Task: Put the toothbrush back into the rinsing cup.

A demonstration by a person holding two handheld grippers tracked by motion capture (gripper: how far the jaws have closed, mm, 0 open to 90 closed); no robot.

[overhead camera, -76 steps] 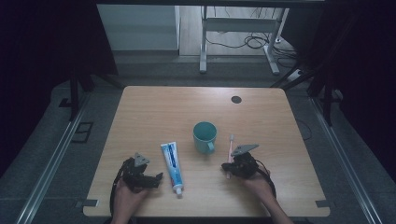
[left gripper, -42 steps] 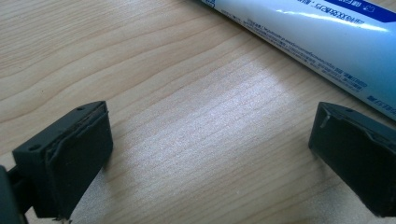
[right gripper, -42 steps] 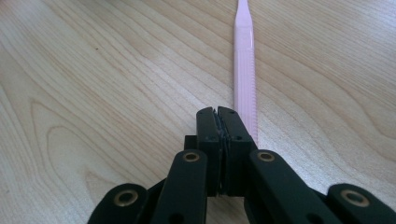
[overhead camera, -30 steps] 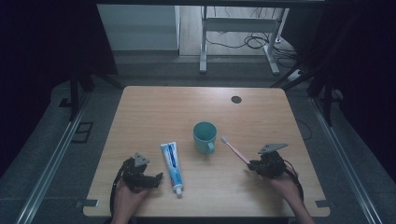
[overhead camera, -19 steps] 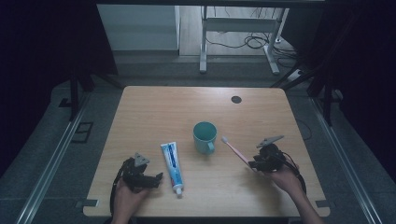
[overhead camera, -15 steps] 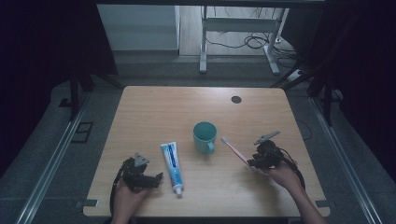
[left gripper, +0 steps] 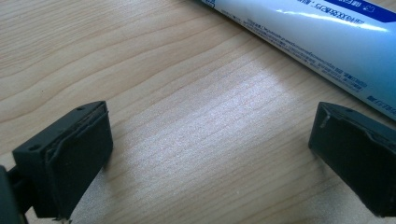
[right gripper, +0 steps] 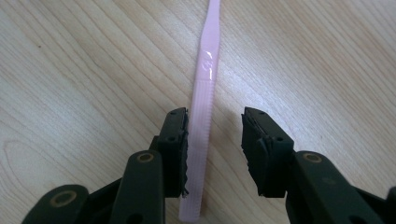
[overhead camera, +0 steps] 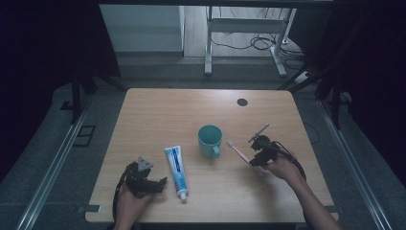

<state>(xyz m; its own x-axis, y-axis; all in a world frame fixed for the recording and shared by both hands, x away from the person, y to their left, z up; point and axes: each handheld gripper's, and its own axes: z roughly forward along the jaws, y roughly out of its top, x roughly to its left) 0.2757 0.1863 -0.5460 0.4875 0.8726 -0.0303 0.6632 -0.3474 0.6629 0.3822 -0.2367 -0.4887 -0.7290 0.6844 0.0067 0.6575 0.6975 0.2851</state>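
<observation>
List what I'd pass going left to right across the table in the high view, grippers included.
left gripper → toothpaste tube → teal mug → pink toothbrush → right gripper, its fingers either side of the toothbrush handle.

A pink toothbrush (overhead camera: 241, 154) lay flat on the wooden tabletop (overhead camera: 158, 115), bristles toward ten o'clock, near a teal mug (overhead camera: 209, 139). At the mug's eight o'clock lay a white-and-blue toothpaste tube (overhead camera: 175, 165).
</observation>
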